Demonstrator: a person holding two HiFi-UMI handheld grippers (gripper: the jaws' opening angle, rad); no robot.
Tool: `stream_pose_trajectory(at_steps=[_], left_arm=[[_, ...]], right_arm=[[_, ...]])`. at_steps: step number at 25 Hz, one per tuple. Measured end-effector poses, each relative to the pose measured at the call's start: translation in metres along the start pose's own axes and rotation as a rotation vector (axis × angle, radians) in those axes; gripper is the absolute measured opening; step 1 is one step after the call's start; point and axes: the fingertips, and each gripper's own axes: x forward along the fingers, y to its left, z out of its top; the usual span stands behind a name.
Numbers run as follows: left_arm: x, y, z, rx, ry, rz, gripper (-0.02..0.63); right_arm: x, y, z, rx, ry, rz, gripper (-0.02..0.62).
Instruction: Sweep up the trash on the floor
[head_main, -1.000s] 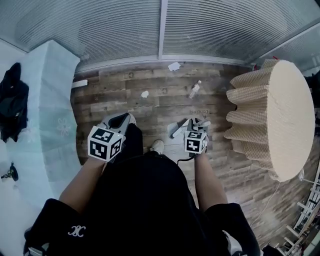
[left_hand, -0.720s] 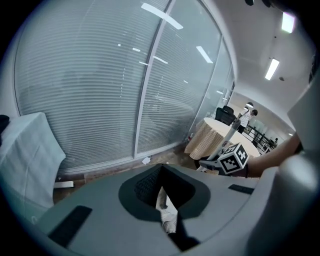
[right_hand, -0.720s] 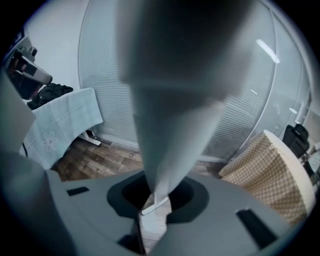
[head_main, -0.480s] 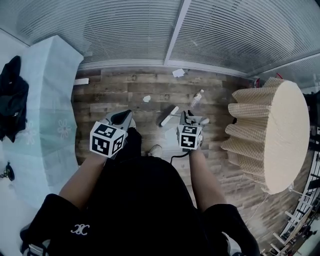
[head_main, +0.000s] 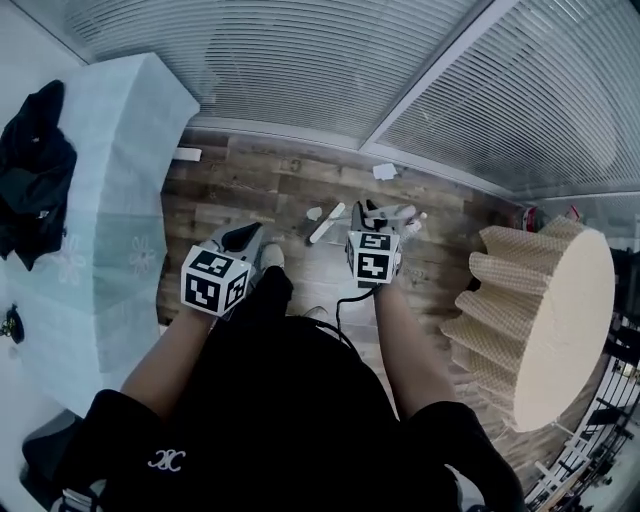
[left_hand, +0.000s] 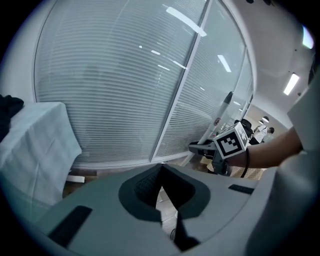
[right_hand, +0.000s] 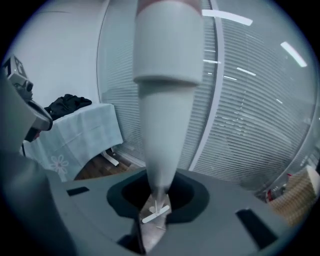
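Wood-plank floor (head_main: 230, 190), blind-covered glass wall (head_main: 300, 60), pale clothed table (head_main: 110, 220), perhaps wicker drum (head_main: 560, 320)

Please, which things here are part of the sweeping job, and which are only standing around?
For the job: broom handle, gripped by the right claw; pale bar, likely its head; paper scrap on the floor.

Just lying about: cloth-covered table; black garment on it; corrugated round stand; window blinds.
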Motion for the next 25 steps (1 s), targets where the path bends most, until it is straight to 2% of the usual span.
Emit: stream_pose_trajectory(at_steps=[6, 11, 17, 25], left_arm=[[0.000, 0.057, -0.007, -0.026, 0.043, 0.031, -0.003], [0.009, 0.077, -0.003, -0.020, 0.073, 0.018, -0.003], [0.022, 0.076, 0.002, 0.014, 0.104, -0.029, -0.003], [0.045, 0.035, 0.011, 0.114, 0.133, -0.140, -0.003]], right_arm=[[0.043, 0.028, 0.012, 0.025, 0.028, 0.015, 0.080], [0.070, 0.028, 0.002, 0.062, 0.055, -0.023, 0.081], [0.060, 0.015, -0.021, 0.053, 0.097, -0.065, 0.081], [0.001, -0.022, -0.086, 0.150, 0.154, -0.219, 0.081]])
